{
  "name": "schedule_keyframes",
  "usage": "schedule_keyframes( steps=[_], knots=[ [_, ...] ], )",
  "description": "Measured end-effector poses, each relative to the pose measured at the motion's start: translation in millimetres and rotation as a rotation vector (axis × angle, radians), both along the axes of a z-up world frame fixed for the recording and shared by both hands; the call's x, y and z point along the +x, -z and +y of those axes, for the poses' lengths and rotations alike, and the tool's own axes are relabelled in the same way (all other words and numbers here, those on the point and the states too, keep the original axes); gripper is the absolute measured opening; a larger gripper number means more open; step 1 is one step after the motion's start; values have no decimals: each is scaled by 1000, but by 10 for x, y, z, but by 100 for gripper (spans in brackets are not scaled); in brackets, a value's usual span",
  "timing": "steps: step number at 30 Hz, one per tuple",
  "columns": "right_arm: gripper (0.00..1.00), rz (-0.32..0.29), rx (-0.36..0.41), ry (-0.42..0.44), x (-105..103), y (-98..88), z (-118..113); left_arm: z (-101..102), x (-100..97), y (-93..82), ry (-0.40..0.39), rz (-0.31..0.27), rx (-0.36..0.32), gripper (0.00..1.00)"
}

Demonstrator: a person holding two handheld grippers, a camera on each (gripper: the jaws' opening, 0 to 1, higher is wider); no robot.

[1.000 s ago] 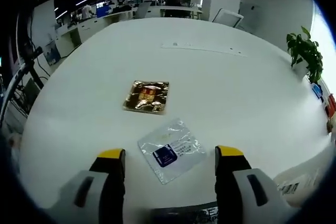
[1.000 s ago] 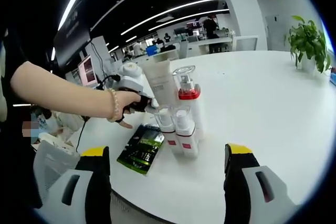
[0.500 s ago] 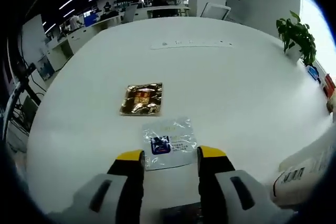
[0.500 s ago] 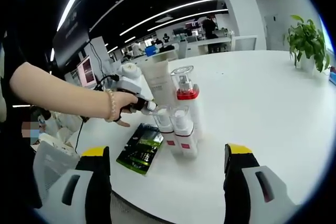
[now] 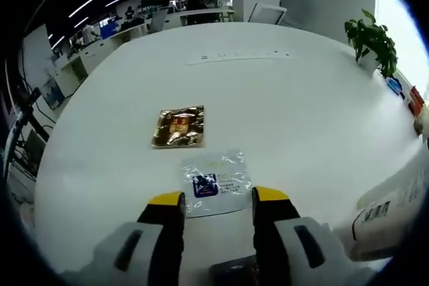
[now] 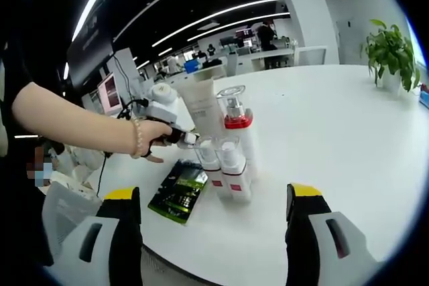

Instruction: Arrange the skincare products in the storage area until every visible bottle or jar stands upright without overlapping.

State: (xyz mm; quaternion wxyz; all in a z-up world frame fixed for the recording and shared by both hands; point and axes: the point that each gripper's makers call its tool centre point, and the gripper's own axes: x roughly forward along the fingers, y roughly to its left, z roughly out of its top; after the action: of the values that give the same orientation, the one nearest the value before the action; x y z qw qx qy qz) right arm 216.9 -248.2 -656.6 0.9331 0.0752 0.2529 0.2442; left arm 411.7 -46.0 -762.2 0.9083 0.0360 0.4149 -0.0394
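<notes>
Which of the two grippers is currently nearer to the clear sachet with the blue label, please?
Left. The left gripper has its tips right at the near edge of the clear sachet on the table. The right gripper hangs open before the upright bottles, away from it.

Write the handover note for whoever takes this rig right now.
Left gripper: half closed, holding nothing, over the clear sachet with the gold sachet beyond it.
Right gripper: open, empty, facing the group.
Done: white tube, tall red-collared pump bottle and two small bottles stand upright, clustered.
Left: the dark green packet and both sachets lie flat; check spacing in the cluster.
</notes>
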Motion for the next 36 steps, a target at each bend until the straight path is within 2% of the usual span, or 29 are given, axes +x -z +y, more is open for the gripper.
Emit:
schedule_keyframes(
  steps=[7, 14, 20, 23, 26, 32, 36],
  knots=[
    [90, 1, 0, -1, -2, -2, 6, -1, -41, -33, 12, -4, -3, 34],
    [90, -2, -2, -3, -2, -4, 7, -1, -44, -137, 58, -44, 6, 34],
    [90, -7, -5, -8, -2, -9, 12, 12, 3, -158, 99, -70, 10, 34],
    [89, -11, -7, -10, -3, -18, 19, 18, -61, -199, 123, -83, 13, 34],
    [89, -17, -7, -11, -1, -31, 19, -28, -96, -286, 159, -126, -12, 34],
    [89, -22, -8, -17, -3, -43, 29, 3, -256, -403, 190, -147, 5, 34],
    [89, -28, -7, -23, -2, -49, 35, 15, -286, -438, 206, -165, 1, 34]
  ],
)
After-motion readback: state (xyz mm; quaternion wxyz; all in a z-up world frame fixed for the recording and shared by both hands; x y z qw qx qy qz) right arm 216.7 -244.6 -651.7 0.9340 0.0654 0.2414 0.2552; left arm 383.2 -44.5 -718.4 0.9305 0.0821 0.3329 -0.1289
